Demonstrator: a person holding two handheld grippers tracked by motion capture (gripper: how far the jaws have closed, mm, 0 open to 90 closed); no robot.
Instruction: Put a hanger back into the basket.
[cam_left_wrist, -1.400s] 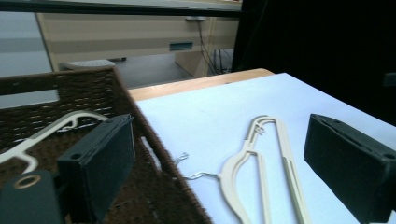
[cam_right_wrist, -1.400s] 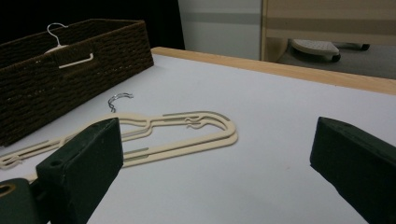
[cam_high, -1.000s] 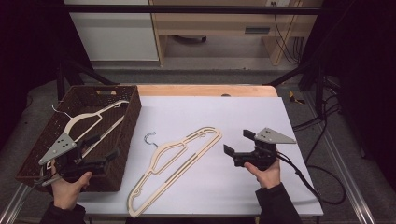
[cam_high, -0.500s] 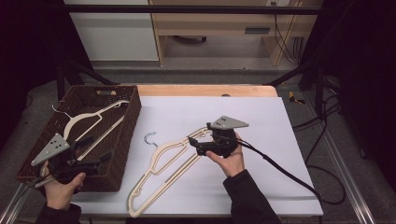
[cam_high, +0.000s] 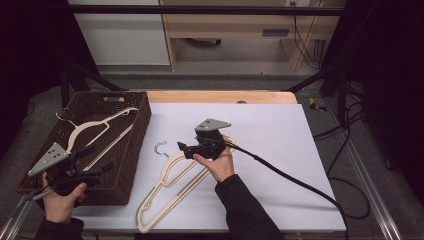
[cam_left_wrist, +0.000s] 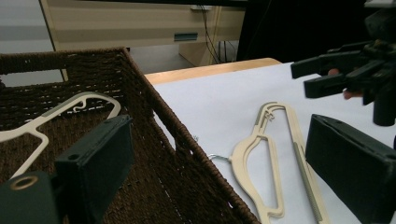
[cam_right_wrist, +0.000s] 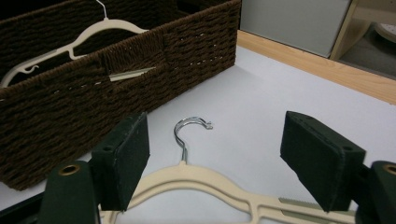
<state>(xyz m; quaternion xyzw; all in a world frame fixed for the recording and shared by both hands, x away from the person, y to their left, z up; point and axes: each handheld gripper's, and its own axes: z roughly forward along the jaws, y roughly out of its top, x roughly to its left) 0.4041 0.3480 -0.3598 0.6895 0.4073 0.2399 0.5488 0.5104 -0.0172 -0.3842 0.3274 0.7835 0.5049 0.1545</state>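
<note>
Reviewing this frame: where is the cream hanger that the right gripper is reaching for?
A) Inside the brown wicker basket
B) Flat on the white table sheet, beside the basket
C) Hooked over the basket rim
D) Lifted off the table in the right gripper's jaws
B. The cream hanger lies flat on the white sheet beside the wicker basket, its metal hook free, while the right gripper hovers open over its neck.
</note>
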